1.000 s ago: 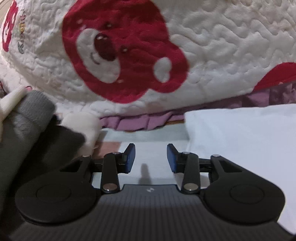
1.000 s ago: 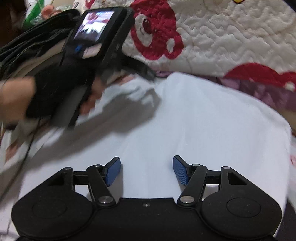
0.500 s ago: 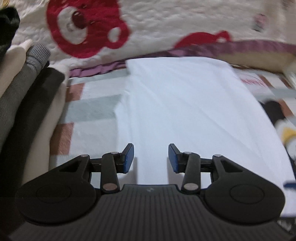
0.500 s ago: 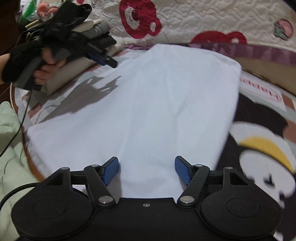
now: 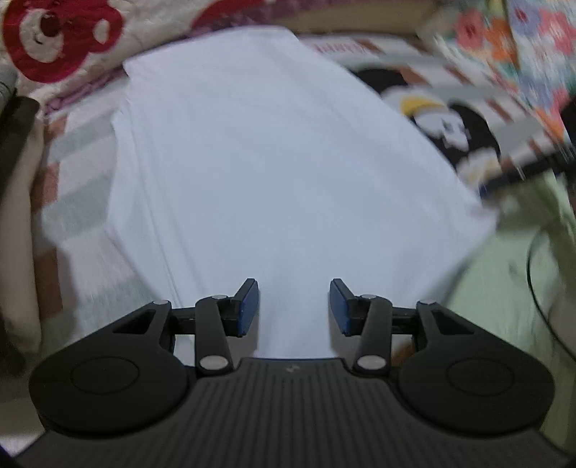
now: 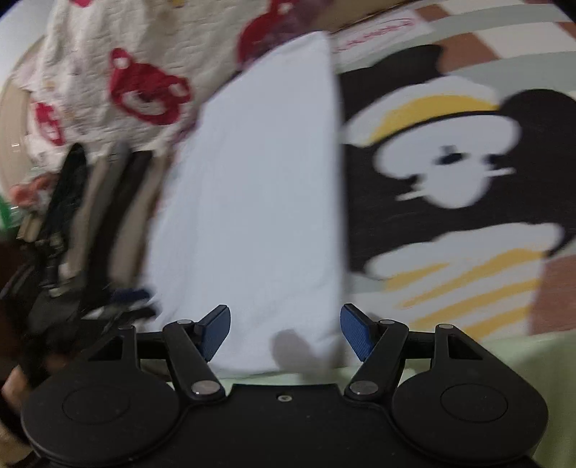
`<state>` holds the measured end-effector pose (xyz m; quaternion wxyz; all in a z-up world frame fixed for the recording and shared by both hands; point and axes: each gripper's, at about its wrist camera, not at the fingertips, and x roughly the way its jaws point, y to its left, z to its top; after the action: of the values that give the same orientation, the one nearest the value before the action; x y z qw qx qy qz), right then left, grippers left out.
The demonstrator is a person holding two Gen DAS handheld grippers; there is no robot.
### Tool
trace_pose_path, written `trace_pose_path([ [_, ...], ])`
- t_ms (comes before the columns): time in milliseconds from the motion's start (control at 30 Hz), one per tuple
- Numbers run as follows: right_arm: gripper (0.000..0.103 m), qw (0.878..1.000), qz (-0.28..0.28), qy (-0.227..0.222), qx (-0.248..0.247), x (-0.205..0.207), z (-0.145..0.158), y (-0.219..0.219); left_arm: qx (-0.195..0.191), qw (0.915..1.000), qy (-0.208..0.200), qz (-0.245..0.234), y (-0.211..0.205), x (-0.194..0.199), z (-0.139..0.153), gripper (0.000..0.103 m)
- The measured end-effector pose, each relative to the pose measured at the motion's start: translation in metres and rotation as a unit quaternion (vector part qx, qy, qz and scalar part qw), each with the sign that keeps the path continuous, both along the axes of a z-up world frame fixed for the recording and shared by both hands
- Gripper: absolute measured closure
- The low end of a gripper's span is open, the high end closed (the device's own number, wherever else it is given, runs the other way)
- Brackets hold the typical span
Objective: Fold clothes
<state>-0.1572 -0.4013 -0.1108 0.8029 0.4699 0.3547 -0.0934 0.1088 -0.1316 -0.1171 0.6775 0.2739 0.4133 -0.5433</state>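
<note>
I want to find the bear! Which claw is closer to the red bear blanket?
Probably left. The left claw sits over the white cloth facing the blanket; the right claw is at the cloth's near edge.

The white garment lies spread flat on the patterned bedspread, folded into a long, smooth panel with straight side edges. Its far end reaches the quilt with red bears, and its near edge meets pale green fabric. A stack of folded dark and beige clothes sits just beside its left edge.

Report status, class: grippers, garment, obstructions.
Left gripper open, empty. Right gripper open, empty. White garment flat on patterned blanket, untouched. Folded clothes stack alongside, not blocking.
</note>
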Motion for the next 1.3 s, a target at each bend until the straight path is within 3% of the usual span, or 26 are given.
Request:
trace_pose_path([
  [133, 0.030, 0.999, 0.001, -0.010, 0.040, 0.000, -0.010, 0.001, 0.018, 0.9998, -0.011, -0.006, 0.016, -0.011, -0.013, 0.057],
  [300, 0.030, 0.996, 0.002, -0.023, 0.089, -0.001, -0.023, 0.002, 0.004, 0.9995, -0.029, -0.013, 0.018, -0.015, -0.008, 0.057],
  [367, 0.045, 0.994, 0.002, -0.028, 0.109, -0.001, -0.028, 0.002, -0.002, 0.9991, -0.039, -0.018, 0.017, -0.017, -0.006, 0.056],
  [400, 0.072, 0.992, 0.002, -0.030, 0.119, -0.001, -0.031, 0.002, -0.005, 0.9988, -0.044, -0.021, 0.017, -0.018, -0.004, 0.056],
  [433, 0.090, 0.991, 0.003, -0.033, 0.128, -0.001, -0.033, 0.002, -0.008, 0.9985, -0.049, -0.023, 0.017, -0.019, -0.003, 0.056],
  [467, 0.090, 0.991, 0.004, -0.046, 0.122, 0.003, -0.028, 0.001, -0.014, 0.9981, -0.054, -0.026, 0.018, -0.020, 0.000, 0.056],
  [567, 0.091, 0.991, 0.010, -0.084, 0.102, 0.013, -0.011, -0.005, -0.078, 0.9952, -0.053, -0.024, 0.023, -0.017, 0.025, 0.053],
  [667, 0.092, 0.989, 0.015, -0.122, 0.082, 0.023, 0.005, -0.010, -0.103, 0.9922, -0.052, -0.049, 0.022, -0.021, 0.035, 0.045],
  [767, 0.092, 0.986, 0.019, -0.154, 0.061, 0.035, 0.021, -0.014, -0.092, 0.9923, -0.040, -0.073, 0.014, -0.030, 0.027, 0.045],
  [933, 0.092, 0.981, 0.027, -0.189, 0.040, 0.053, 0.039, -0.025, -0.056, 0.9907, -0.080, -0.095, 0.002, -0.047, 0.006, 0.043],
  [1067, 0.092, 0.978, 0.036, -0.202, 0.029, 0.062, 0.046, -0.027, -0.031, 0.9926, -0.108, -0.044, -0.003, -0.036, -0.005, 0.042],
  [1133, 0.092, 0.977, 0.039, -0.207, 0.028, 0.061, 0.047, -0.026, -0.023, 0.9919, -0.123, -0.018, -0.004, -0.030, -0.010, 0.048],
  [1200, 0.093, 0.976, 0.041, -0.212, 0.026, 0.057, 0.048, -0.025, -0.026, 0.9921, -0.123, -0.003, -0.005, -0.023, -0.008, 0.085],
  [1300, 0.093, 0.975, 0.043, -0.219, 0.022, 0.051, 0.049, -0.024, -0.043, 0.9896, -0.137, 0.003, -0.004, -0.020, 0.003, 0.091],
])
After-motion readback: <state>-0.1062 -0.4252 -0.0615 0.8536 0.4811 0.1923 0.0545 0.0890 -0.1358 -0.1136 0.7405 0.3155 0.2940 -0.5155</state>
